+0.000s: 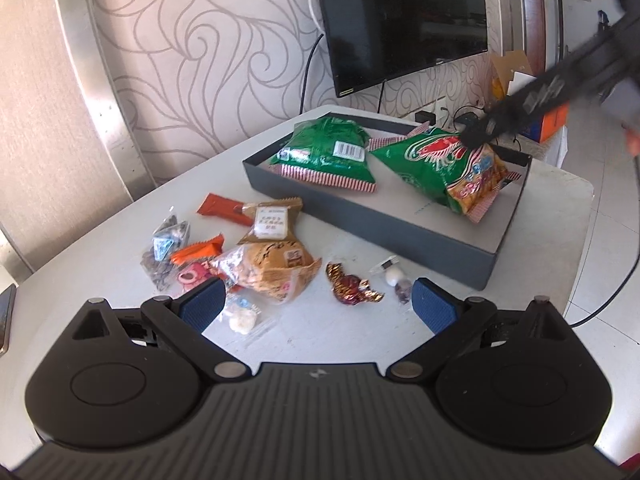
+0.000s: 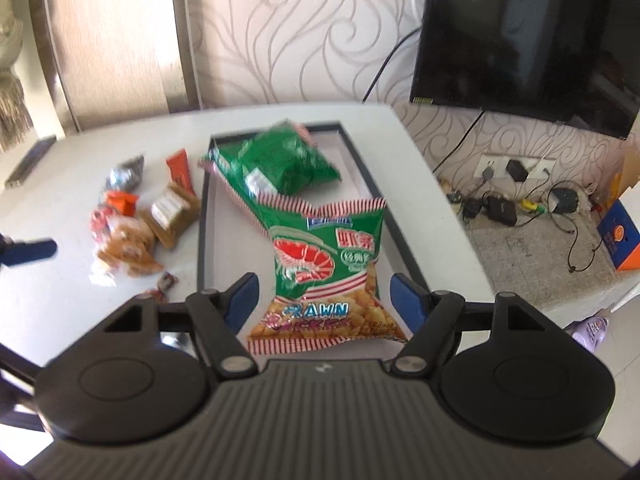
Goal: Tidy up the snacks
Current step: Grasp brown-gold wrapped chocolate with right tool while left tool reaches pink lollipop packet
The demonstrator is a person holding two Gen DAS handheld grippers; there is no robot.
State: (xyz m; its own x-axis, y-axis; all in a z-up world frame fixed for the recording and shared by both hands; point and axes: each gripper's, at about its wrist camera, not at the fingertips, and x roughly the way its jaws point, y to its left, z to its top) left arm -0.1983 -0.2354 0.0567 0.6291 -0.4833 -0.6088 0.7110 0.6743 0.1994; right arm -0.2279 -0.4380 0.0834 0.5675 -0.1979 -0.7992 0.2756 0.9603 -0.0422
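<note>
A dark grey tray (image 1: 360,216) on the white table holds two green prawn cracker bags, one lying label down (image 1: 326,152) and one face up (image 1: 448,168). My left gripper (image 1: 316,304) is open above a pile of small snacks: a bun pack (image 1: 268,272), a brown biscuit pack (image 1: 272,220), orange bars (image 1: 224,208), a foil candy (image 1: 352,290). My right gripper (image 2: 324,300) is open, its jaws either side of the near prawn cracker bag (image 2: 324,272) in the tray (image 2: 204,240). The right gripper also shows in the left wrist view (image 1: 480,132), blurred, above that bag.
A black TV (image 1: 400,20) hangs on the patterned wall behind the table. A phone (image 2: 30,164) lies at the table's far left edge. Chargers and cables (image 2: 520,204) and an orange and blue box (image 2: 620,240) sit on the floor to the right.
</note>
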